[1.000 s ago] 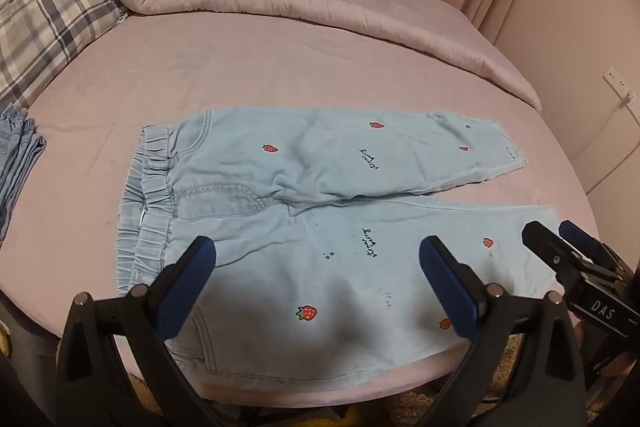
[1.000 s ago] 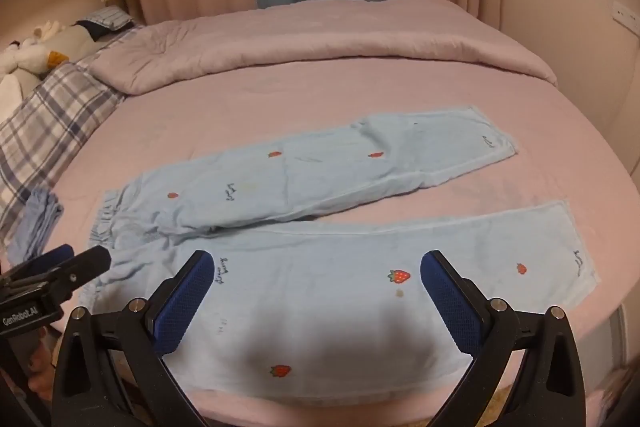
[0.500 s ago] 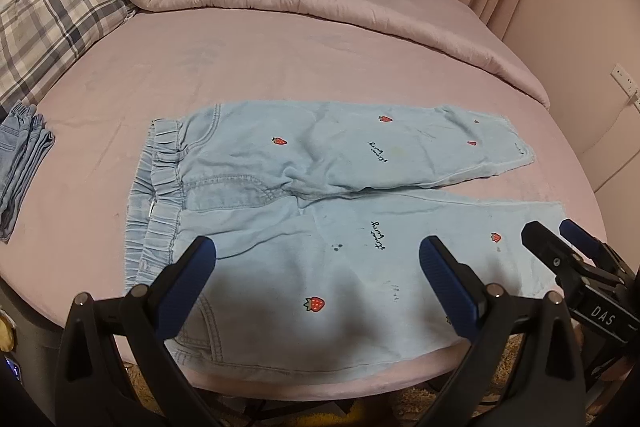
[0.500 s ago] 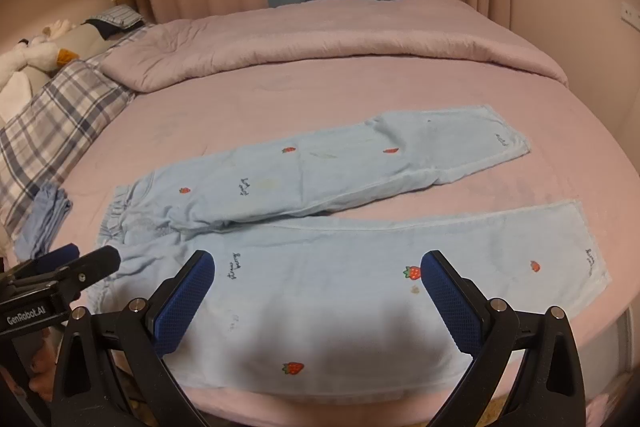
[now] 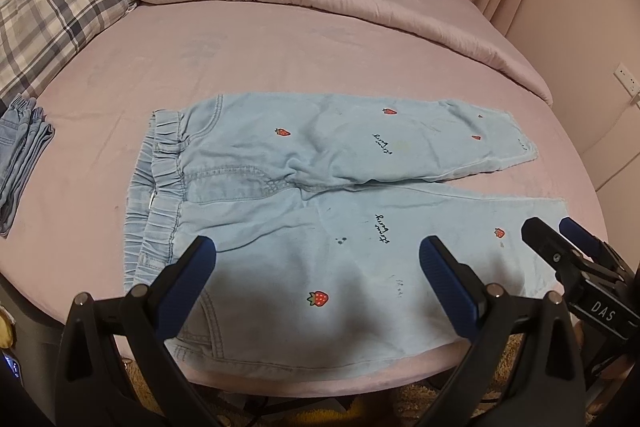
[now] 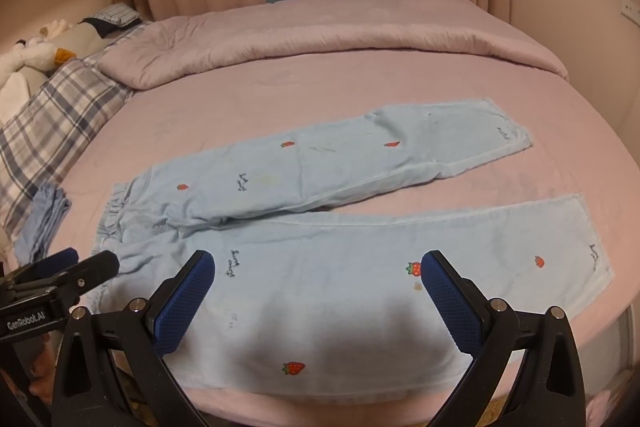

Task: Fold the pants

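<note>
Now: pants point(image 5: 320, 195) lie flat and unfolded on the pink bed point(image 5: 280, 59), waistband to the left, legs splayed rightward | left gripper point(image 5: 316, 279) above the near leg by the seat, jaws spread, holding nothing | right gripper point(image 6: 316, 291) above the near leg, jaws spread, empty | folded denim stack point(image 5: 20, 151) at left bed edge

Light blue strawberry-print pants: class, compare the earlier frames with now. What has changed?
Both open grippers, left and right, rose or drew back slightly, so the light blue strawberry-print pants sit lower in view. Nothing was gripped. Pants stay flat, legs spread, on the pink bed.
</note>
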`<state>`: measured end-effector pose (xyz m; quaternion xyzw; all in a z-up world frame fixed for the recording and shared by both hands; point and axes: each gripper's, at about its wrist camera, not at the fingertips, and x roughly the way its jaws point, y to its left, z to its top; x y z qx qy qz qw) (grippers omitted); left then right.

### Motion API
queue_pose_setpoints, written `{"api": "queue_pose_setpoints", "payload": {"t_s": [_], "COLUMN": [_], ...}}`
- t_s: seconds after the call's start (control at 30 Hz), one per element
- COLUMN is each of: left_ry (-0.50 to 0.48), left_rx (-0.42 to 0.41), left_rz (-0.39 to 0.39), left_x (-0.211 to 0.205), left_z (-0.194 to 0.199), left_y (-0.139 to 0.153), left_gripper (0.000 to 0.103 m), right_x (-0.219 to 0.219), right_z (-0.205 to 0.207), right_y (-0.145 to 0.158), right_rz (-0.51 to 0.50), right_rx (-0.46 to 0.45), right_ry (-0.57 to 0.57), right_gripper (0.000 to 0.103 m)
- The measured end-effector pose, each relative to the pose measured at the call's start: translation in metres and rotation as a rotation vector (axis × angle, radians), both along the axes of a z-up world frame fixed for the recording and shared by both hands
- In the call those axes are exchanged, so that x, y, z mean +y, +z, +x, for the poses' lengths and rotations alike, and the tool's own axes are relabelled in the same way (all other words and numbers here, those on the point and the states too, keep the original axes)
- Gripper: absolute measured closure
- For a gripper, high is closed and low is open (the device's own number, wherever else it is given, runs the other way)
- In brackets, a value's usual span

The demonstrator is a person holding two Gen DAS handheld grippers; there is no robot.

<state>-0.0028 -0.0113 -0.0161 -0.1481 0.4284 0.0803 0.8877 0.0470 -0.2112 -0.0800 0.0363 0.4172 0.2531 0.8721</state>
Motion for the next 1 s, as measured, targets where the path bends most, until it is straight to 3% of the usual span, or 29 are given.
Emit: {"api": "queue_pose_setpoints", "payload": {"t_s": [1.0], "left_ry": [0.026], "left_rx": [-0.011], "left_rz": [-0.031], "left_x": [0.002], "left_z": [-0.018], "left_y": [-0.025], "left_gripper": [0.002], "right_x": [-0.019], "right_z": [-0.007], "right_y": [-0.017], "right_rz": [0.021], "right_rx": [-0.013], "right_ry": [-0.044], "right_gripper": [0.001]}}
